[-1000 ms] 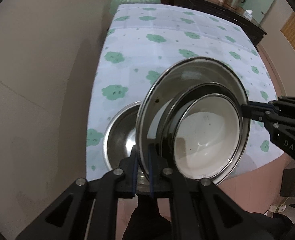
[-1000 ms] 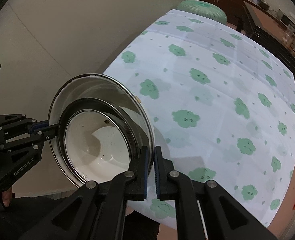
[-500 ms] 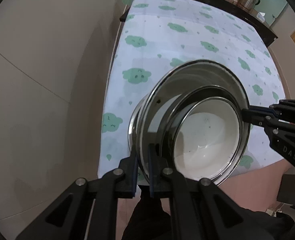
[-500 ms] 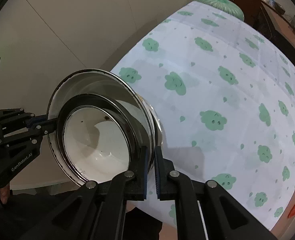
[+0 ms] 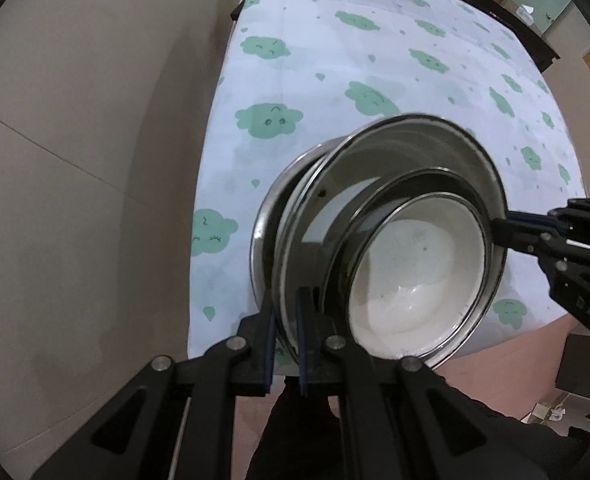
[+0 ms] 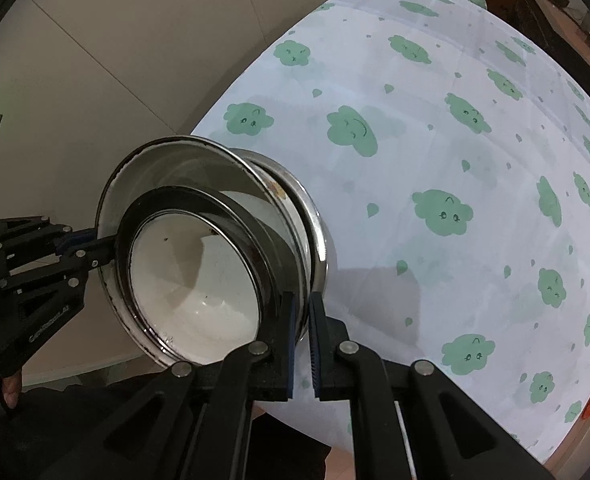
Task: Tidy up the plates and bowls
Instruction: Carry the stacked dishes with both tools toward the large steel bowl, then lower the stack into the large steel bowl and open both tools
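- Bowls nested 2 deep: a wide enamel bowl with a dark rim carries a smaller white bowl inside it, and both hang tilted just above a steel bowl that sits on the counter near its front edge.
- Left gripper has its jaws clenched on the enamel bowl's rim at the side nearest its own camera; right gripper is clamped the same way on the opposite side of that rim.
- Steel bowl as landmark: the held pair is directly over its mouth, and the enamel bowl's base looks already sunk a little inside the steel rim, though the tilt hides whether they touch.
- Handling, as a judgement: enamel over metal is stiff and will not flex, so a thin rim pinch holds well, but the glaze is slick and can chip if knocked against steel.
- Weight seems modest, yet the small bowl rides loose inside and may slide or rattle if the tilt grows.
- Best hold is where it is now, 2 opposite points on the rim, which keeps the load balanced and stops it swinging.
- Lowering level and slowly would let the stack seat without a clang; letting 1 side go early risks the pair tipping off the counter edge.
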